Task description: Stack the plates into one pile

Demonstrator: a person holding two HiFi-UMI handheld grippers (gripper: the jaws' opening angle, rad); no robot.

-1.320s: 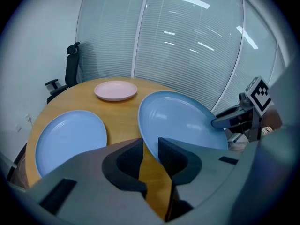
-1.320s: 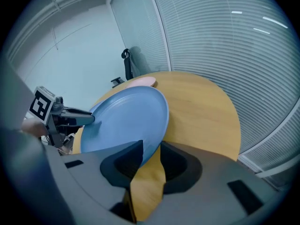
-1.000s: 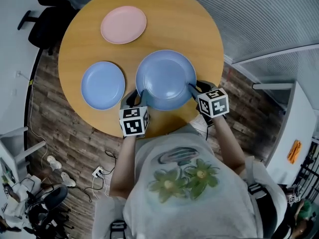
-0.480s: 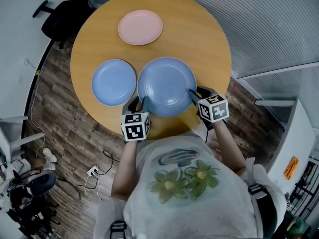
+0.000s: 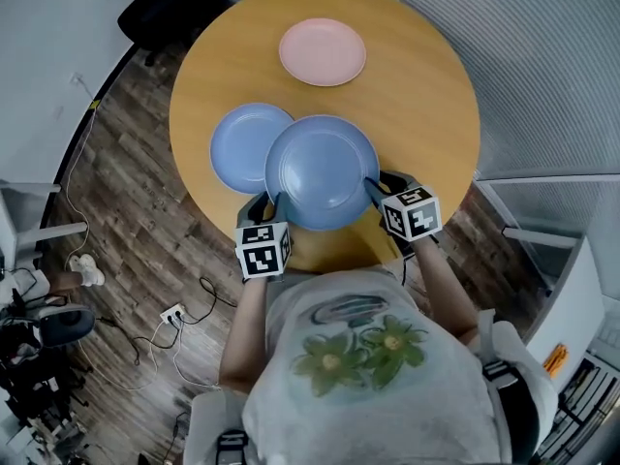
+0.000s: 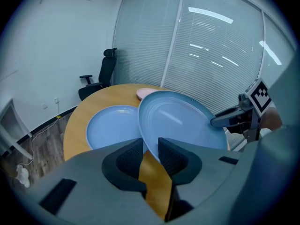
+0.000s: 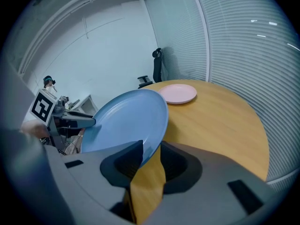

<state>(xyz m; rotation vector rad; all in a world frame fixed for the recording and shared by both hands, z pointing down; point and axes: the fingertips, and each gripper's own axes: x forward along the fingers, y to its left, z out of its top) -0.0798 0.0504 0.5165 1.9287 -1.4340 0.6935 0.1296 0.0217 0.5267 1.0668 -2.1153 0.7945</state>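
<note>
I hold a large blue plate (image 5: 322,170) by its two opposite rims, lifted above the round wooden table (image 5: 426,95). My left gripper (image 5: 272,204) is shut on its left rim (image 6: 146,142); my right gripper (image 5: 374,188) is shut on its right rim (image 7: 157,139). The held plate overlaps the right edge of a smaller blue plate (image 5: 244,146) that lies flat on the table; this smaller plate (image 6: 112,125) shows just left of the held one. A pink plate (image 5: 323,51) lies at the table's far side, and the pink plate (image 7: 178,93) also shows in the right gripper view.
A black office chair (image 5: 165,8) stands beyond the table at the upper left. Cables and a power strip (image 5: 172,314) lie on the wood floor at the left. Glass walls with blinds (image 6: 211,46) run behind the table.
Both grippers carried the large blue plate to the left: it was apart from the smaller blue plate and now overlaps that plate's right edge. The grip has not changed.
</note>
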